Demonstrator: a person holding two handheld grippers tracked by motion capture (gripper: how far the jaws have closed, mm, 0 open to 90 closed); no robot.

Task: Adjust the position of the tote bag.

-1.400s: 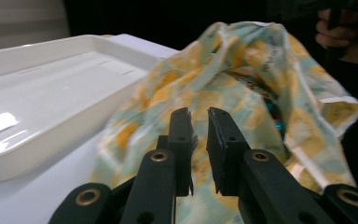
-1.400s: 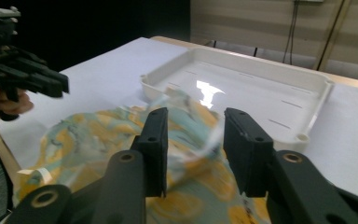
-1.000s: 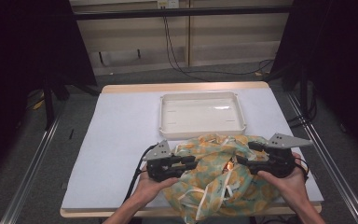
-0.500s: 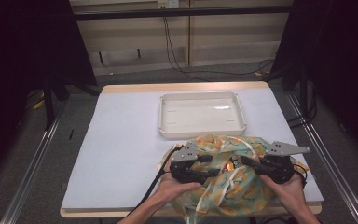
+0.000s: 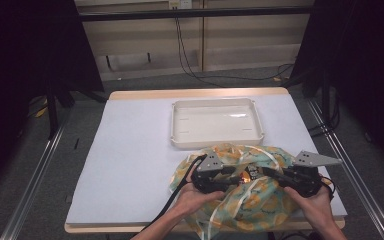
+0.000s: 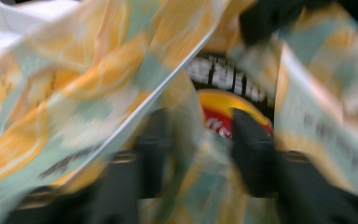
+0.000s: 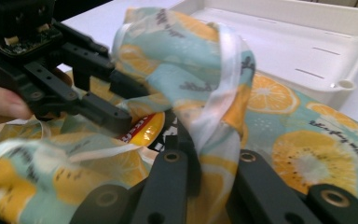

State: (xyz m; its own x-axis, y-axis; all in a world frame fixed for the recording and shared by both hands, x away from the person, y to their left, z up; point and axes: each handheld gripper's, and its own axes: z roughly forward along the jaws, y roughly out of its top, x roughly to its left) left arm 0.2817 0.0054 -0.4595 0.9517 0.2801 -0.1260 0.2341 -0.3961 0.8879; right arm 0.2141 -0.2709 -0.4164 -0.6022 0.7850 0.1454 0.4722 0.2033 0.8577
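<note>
A cloth bag (image 5: 260,205) printed with orange slices on teal lies crumpled at the table's near edge. A black, red and yellow packet (image 5: 252,173) shows inside its mouth. My right gripper (image 5: 272,173) is shut on the bag's rim (image 7: 223,93), with fabric and a white strap pinched between its jaws (image 7: 209,140). My left gripper (image 5: 237,178) faces it from the left, and it also appears in the right gripper view (image 7: 116,100). Its jaws have just been closing and stand apart with loose bag cloth (image 6: 196,140) in the gap. The packet (image 6: 219,112) lies just beyond them.
A shallow white tray (image 5: 180,140) stands just behind the bag in the middle of the white table cover (image 5: 130,150). Its near rim (image 7: 345,84) is close to the fabric. Metal rails run along both sides of the table.
My left hand has moved right across the bag toward the right gripper. The right hand has stayed put, and the bag's mouth is now bunched between the two grippers.
</note>
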